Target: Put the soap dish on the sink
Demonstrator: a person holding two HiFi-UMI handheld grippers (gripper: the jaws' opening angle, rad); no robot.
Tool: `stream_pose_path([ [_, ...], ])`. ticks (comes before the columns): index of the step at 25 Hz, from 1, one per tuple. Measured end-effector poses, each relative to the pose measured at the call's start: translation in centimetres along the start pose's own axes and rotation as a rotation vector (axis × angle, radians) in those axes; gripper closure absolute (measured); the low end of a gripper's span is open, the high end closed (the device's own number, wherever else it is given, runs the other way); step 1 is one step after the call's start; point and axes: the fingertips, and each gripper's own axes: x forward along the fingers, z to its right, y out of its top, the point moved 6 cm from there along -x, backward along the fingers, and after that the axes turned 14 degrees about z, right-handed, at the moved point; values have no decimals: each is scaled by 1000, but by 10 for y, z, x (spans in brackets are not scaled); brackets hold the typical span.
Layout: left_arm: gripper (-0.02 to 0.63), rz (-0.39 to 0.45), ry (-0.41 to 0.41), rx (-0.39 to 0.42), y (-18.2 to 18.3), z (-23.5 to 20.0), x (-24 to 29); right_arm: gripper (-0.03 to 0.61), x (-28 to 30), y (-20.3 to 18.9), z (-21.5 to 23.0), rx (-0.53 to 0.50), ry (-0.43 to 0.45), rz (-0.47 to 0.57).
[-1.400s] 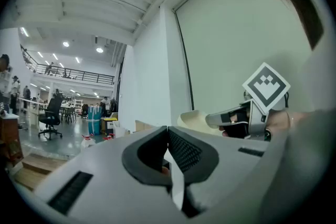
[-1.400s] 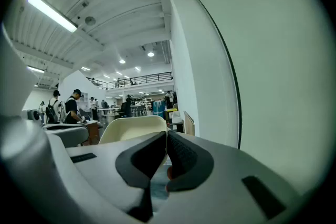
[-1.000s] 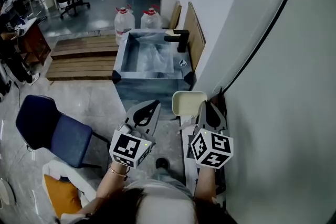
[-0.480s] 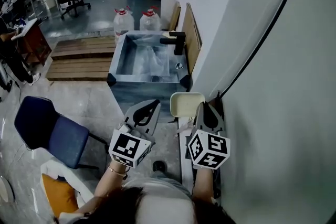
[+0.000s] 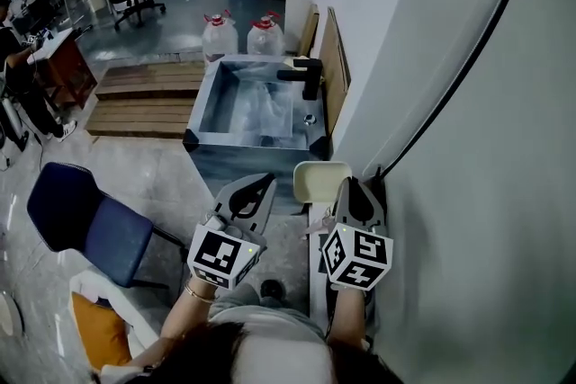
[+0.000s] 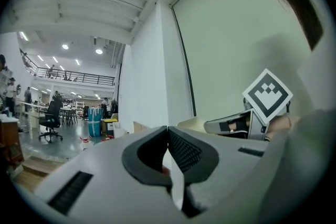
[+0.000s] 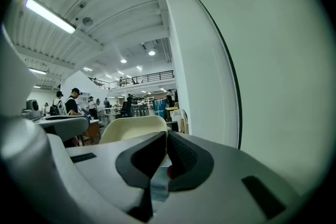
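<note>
Just short of the sink (image 5: 200,112), we hold the soap dish (image 5: 321,179) clamped in our right gripper (image 5: 353,186), left gripper (image 5: 256,189) closed on nothing; the sink has edged barely nearer in the last second, so the placing remains ahead.

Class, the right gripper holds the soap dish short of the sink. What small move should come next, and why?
Probably carry the right gripper forward toward the sink: its jaws are shut on the soap dish, which hangs short of the sink's near rim. The left gripper is shut and empty.
</note>
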Motion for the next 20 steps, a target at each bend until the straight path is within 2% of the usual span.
stream_pose_path([
  [12,604,-13,33,4,-12,-16,14,546,28,-12,3,10,31,-23],
  [20,604,-25,25,-10,-22,-29,33,546,54,-15,5,-4,43,-34],
])
